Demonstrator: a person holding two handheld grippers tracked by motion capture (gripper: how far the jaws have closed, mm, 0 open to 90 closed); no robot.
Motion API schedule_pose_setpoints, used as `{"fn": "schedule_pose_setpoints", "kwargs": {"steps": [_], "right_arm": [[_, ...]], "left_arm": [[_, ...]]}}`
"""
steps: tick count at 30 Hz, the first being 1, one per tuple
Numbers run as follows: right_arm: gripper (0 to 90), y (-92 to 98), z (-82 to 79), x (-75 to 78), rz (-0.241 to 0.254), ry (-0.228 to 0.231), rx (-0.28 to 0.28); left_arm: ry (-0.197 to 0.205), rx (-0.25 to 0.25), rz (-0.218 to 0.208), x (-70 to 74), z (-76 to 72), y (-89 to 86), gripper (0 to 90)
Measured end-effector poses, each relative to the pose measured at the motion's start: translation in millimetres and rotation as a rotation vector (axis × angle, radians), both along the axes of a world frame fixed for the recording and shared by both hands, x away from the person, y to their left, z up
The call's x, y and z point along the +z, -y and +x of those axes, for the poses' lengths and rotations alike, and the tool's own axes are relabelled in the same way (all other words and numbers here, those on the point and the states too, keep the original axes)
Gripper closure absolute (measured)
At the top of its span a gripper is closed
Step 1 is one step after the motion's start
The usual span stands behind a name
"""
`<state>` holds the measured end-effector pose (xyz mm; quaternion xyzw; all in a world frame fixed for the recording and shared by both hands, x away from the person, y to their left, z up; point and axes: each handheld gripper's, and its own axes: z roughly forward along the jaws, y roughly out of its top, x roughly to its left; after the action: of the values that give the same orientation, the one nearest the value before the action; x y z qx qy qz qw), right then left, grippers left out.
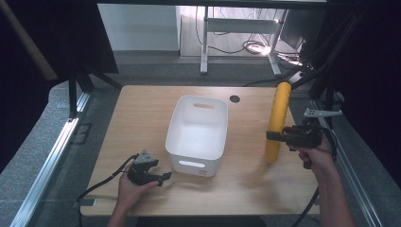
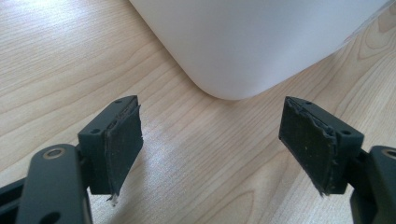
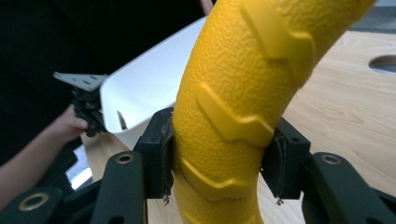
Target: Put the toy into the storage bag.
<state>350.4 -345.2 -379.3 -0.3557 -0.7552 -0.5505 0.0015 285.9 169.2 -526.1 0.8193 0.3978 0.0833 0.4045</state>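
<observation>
High view above the table [image 1: 142,109]; both claw views close, sharing the white bin [image 1: 198,130].

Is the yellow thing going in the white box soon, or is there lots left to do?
Done: the right gripper has clamped the yellow roller at its middle, one end tilted up off the table. In hand: carrying it, probably toward the white bin, which has nothing in it yet. Left: moving it over and letting go. The left gripper waits open beside the bin.
</observation>
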Motion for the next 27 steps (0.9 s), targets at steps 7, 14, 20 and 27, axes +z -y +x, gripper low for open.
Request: {"fn": "schedule_pose_setpoints", "kwargs": {"steps": [7,14,20,27], "right_arm": [[50.9,-4.8,0.9,-1.1,0.026,0.001,0.012],[50.8,-7.0,2.4,-0.2,0.037,0.006,0.010],[50.8,-9.0,1.6,2.6,0.049,0.012,0.010],[50.7,-14.3,1.2,3.1,0.057,0.029,0.004]], "left_arm": [[0.001,0.001,0.001,0.3,-0.1,0.0,21.6],[-0.002,-0.002,0.000,-0.3,0.1,0.4,21.6],[-0.002,0.000,0.000,0.0,-0.1,0.5,21.6],[-0.005,-0.002,0.001,-0.3,0.1,0.8,21.5]]}}
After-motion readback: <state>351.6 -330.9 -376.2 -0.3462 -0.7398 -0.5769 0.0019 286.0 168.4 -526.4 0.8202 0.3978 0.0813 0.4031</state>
